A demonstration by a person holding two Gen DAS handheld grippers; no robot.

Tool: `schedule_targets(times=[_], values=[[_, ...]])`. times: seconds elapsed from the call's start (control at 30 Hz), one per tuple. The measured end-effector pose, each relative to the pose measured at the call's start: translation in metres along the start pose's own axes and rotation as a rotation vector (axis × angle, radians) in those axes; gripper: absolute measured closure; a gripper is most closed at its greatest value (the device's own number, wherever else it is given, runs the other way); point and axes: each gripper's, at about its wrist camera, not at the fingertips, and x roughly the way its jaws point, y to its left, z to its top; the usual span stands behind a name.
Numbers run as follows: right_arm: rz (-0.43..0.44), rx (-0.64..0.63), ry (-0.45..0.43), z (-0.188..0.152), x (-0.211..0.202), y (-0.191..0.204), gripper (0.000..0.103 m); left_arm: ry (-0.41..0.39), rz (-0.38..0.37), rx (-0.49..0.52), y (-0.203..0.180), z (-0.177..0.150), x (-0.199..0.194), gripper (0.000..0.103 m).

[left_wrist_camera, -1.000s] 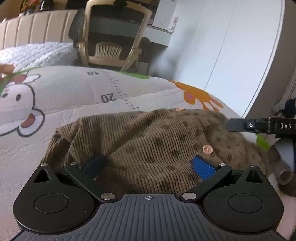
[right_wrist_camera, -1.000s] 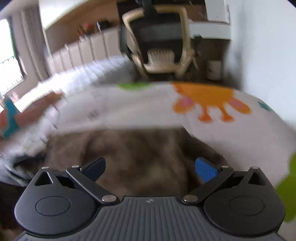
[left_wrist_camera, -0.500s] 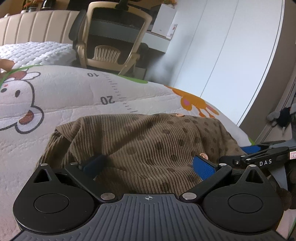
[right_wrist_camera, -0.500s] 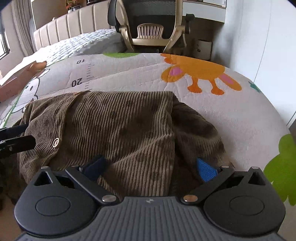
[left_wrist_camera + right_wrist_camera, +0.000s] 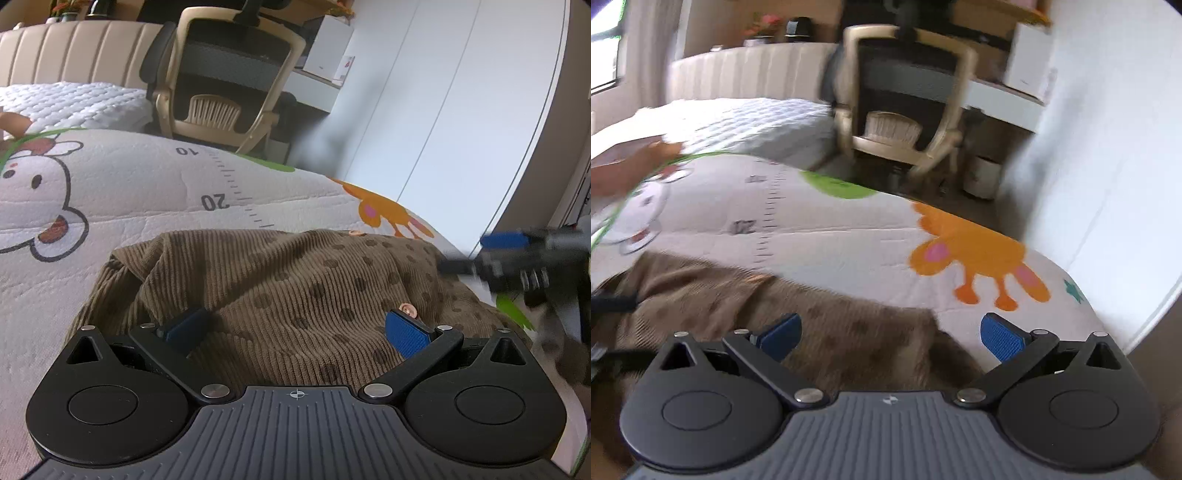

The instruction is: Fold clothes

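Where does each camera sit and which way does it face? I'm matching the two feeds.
Left wrist: on the left gripper, low over the brown corduroy garment, facing the office chair; its own open blue pads and the blurred right gripper show.
Right wrist: on the right gripper, over the garment's right edge, facing the same chair; its open pads show, with a hand far left.
Shared: garment, printed quilt, chair, white wardrobe.

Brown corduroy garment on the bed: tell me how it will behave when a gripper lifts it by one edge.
The brown corduroy garment already lies in soft folds and bunches, so it will likely droop and sag rather than hold shape. Its ribbed surface should give the blue pads decent grip. It looks thick, so folded layers may spring open a little.
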Motion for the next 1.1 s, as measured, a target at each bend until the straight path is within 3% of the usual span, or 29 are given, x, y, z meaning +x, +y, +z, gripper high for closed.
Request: schedule_targets(times=[0.13, 0.17, 0.4, 0.57, 0.63, 0.7, 0.93, 1.1], values=[[-0.038, 0.051, 0.112, -0.013, 0.047, -0.010, 0.000, -0.003, -0.006, -0.003, 0.001, 0.000, -0.001, 0.000], [-0.028, 0.086, 0.106, -0.015, 0.047, -0.013, 0.000, -0.003, -0.006, -0.002, 0.000, 0.000, -0.001, 0.000], [-0.041, 0.063, 0.048, -0.017, 0.017, -0.015, 0.000, -0.001, 0.001, 0.002, -0.001, 0.000, -0.001, 0.000], [0.145, 0.114, 0.030, -0.039, -0.016, -0.027, 0.000, 0.002, 0.005, 0.007, -0.002, 0.000, 0.000, 0.000], [0.153, 0.073, 0.059, -0.052, -0.017, -0.024, 0.000, 0.004, 0.008, 0.012, -0.002, 0.001, 0.000, 0.000], [0.108, 0.022, 0.097, -0.067, -0.010, -0.016, 0.000, 0.009, 0.014, 0.021, -0.003, 0.001, 0.000, 0.000], [0.102, 0.066, 0.072, -0.078, -0.013, -0.017, 0.000, 0.054, 0.050, 0.040, -0.012, 0.007, -0.009, 0.000], [0.132, 0.104, 0.087, -0.080, -0.017, -0.020, 0.000, 0.081, 0.012, 0.066, -0.018, 0.008, -0.032, 0.000]])
